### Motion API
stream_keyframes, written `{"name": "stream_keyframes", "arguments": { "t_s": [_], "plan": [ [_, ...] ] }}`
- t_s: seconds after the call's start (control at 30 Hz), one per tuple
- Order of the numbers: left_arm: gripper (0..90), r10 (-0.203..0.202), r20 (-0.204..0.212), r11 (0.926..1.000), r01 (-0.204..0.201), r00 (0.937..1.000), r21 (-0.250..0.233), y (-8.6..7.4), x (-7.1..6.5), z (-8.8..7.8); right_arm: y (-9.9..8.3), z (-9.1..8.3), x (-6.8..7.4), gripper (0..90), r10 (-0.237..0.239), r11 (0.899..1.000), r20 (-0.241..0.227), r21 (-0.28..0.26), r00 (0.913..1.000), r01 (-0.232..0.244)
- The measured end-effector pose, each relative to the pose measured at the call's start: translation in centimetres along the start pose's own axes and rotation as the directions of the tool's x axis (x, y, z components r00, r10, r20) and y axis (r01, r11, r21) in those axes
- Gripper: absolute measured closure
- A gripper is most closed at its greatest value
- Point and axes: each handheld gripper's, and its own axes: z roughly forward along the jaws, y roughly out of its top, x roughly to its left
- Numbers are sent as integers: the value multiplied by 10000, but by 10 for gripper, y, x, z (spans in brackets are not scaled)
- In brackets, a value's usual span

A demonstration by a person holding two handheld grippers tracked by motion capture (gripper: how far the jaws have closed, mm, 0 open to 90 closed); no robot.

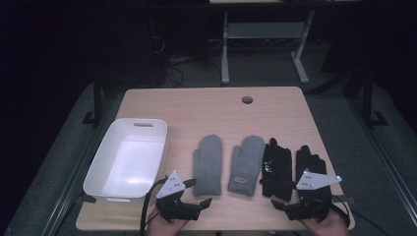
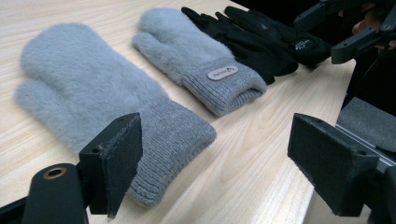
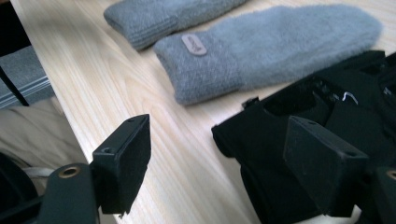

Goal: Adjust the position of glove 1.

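Observation:
Two fuzzy grey mittens lie flat side by side mid-table, the left mitten [image 1: 207,164] [image 2: 88,93] plain, the right mitten [image 1: 247,164] [image 2: 196,56] [image 3: 266,46] with a small label on its cuff. Two black gloves [image 1: 290,169] [image 2: 261,39] [image 3: 299,121] lie to their right. My left gripper [image 1: 196,192] [image 2: 219,163] is open and empty at the front edge, just short of the left mitten's cuff. My right gripper [image 1: 285,196] [image 3: 224,163] is open too, its far jaw over the cuff of a black glove without pressing on it.
A white plastic bin [image 1: 98,169], empty, stands at the table's left side. A round cable hole [image 1: 247,100] is near the far edge. Bare wood [image 1: 206,110] lies behind the gloves. Desk legs and cables stand on the dark floor beyond.

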Motion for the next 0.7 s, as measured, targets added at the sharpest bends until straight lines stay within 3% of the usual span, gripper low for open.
{"name": "stream_keyframes", "arguments": {
  "t_s": [0.7],
  "plan": [
    [180,-30,64,10000,31,10000,-61,0,4,-3,66,20,-13,218,-678,9938,-592,839,9959,726]
  ]
}}
